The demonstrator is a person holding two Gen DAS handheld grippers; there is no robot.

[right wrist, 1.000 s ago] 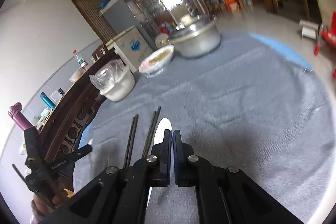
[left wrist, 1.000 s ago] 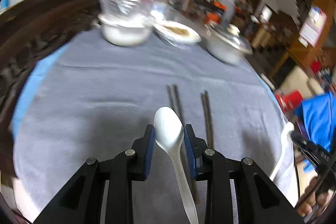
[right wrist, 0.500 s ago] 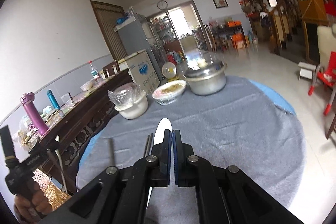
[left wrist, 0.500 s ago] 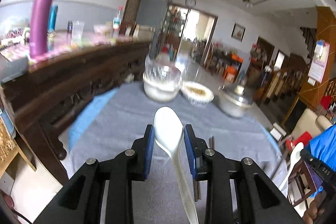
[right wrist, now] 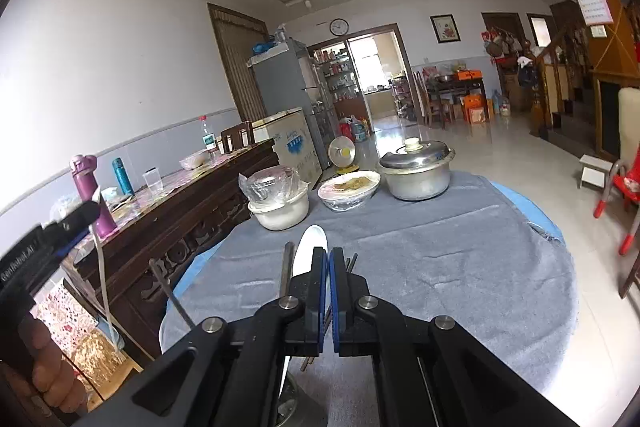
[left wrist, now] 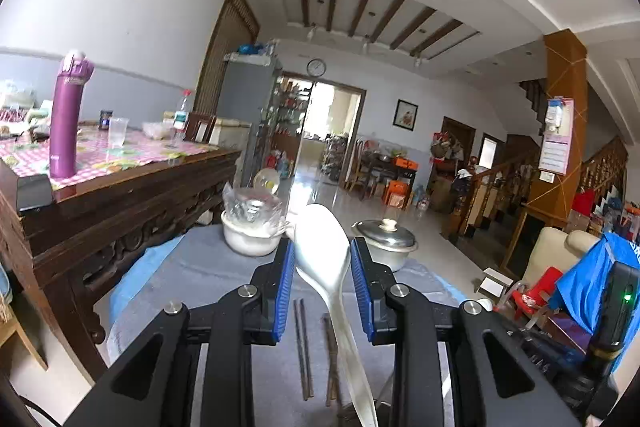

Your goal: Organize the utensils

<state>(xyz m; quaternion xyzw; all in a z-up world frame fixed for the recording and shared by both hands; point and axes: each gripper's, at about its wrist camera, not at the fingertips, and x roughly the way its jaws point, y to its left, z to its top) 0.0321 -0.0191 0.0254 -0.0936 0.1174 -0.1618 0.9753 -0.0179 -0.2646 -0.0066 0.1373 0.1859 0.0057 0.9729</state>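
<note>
I am holding a white spoon [left wrist: 322, 251] in my left gripper [left wrist: 323, 285]; its bowl is standing up between the blue pads, which are pressing on its edges, and its handle is running down and back below the jaws. My right gripper [right wrist: 329, 293] is clenched fully, and a second white spoon [right wrist: 310, 249] is showing just past the tips of its jaws; I cannot tell whether they are pinching it. Dark chopsticks [left wrist: 302, 347] are lying in pairs on the worktop [right wrist: 460, 267] below both grippers.

The round worktop is wearing a grey cloth over a blue cover. At its far edge, a white pot [right wrist: 280, 211] topped with crumpled clear plastic, a shallow bowl of food [right wrist: 348, 189] and a lidded metal pot [right wrist: 416, 171] are sitting in a row.

Beside the worktop, a dark carved sideboard [left wrist: 120, 207] is carrying a purple flask [left wrist: 68, 115], a clear cup and a water bottle on a pink checked cloth. Beyond, a wall clock [right wrist: 339, 26] is hanging above an open doorway, and the tiled floor [right wrist: 520, 155] is shining.
</note>
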